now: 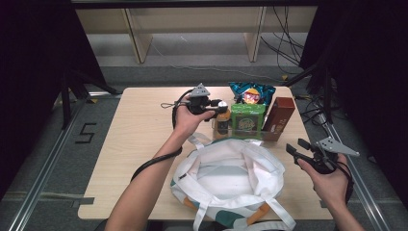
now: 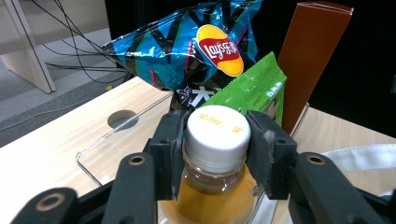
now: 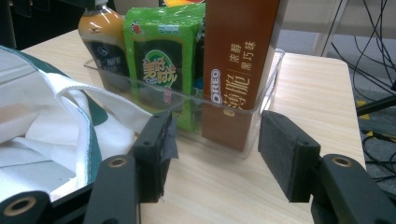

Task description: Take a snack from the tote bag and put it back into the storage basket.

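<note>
The bottle (image 2: 215,154) of amber drink with a white cap stands at the left end of a clear plastic tray (image 3: 261,100), just above the middle of the high view and at the lower middle of the left gripper view. The left gripper (image 2: 215,140) has its two black jaws on either side of the cap and neck, the pads lying against the cap, so it grasps the bottle. In the high view the left hand (image 1: 187,118) reaches up from the bottom edge, forearm slanting to the upper right, wrist bent so the gripper points toward the right of the frame at the bottle top.

The right gripper (image 3: 212,149) is released, its jaws standing apart with nothing between them. In the high view the right hand (image 1: 327,175) sits at the lower right, near the table's right edge, gripper aimed to the upper left toward the tray.

Beside the bottle in the tray stand a green snack packet (image 3: 161,65) and a tall brown Oreo box (image 3: 238,56), with a blue Lay's chip bag (image 2: 187,46) behind them. A white tote bag (image 1: 231,178) lies open in the lower middle of the high view, just below the tray.
</note>
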Motion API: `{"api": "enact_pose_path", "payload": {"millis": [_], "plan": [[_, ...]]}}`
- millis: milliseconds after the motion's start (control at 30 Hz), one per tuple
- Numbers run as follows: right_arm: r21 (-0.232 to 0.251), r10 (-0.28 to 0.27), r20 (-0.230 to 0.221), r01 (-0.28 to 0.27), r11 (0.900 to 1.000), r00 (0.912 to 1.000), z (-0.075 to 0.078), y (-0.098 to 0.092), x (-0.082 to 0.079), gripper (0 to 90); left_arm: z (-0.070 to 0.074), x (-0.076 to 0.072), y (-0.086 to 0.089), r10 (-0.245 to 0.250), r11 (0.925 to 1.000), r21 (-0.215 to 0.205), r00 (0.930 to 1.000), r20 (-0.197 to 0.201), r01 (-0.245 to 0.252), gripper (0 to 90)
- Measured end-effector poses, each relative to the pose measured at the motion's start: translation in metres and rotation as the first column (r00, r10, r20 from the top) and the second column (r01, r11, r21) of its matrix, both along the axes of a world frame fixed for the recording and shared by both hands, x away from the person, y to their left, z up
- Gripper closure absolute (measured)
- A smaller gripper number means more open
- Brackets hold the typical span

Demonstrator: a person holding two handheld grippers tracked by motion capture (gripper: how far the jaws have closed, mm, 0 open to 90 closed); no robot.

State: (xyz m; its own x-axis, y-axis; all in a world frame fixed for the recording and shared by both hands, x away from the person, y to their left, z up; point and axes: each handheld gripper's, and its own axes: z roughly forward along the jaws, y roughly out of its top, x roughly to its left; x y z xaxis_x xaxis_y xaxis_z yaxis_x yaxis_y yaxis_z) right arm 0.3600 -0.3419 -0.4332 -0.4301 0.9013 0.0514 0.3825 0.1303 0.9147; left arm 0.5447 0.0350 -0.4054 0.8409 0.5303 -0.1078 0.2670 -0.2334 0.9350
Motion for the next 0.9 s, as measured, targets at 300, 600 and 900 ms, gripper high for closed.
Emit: {"api": "enact_pose_path", "payload": {"millis": [300, 600, 900], "plan": [[0.008, -0.04, 0.015, 0.04, 0.999, 0.9991, 0.0, 0.003, 0.002, 45.9, 0.001, -0.001, 0.004, 0.012, 0.9999, 0.002, 0.9999, -0.008, -0.012, 47.8], [0.001, -0.003, 0.001, 0.003, 1.0, 1.0, -0.001, 0.002, 0.001, 45.9, 0.008, -0.009, 0.004, 0.0, 0.9998, 0.022, 0.9999, 0.011, 0.0, 41.4], [0.001, -0.006, -0.016, 0.006, 1.0, 0.9998, 0.0, 0.002, 0.0, 45.9, 0.02, -0.02, 0.007, 0.008, 0.9996, 0.027, 0.9993, 0.037, -0.009, 39.2]]}}
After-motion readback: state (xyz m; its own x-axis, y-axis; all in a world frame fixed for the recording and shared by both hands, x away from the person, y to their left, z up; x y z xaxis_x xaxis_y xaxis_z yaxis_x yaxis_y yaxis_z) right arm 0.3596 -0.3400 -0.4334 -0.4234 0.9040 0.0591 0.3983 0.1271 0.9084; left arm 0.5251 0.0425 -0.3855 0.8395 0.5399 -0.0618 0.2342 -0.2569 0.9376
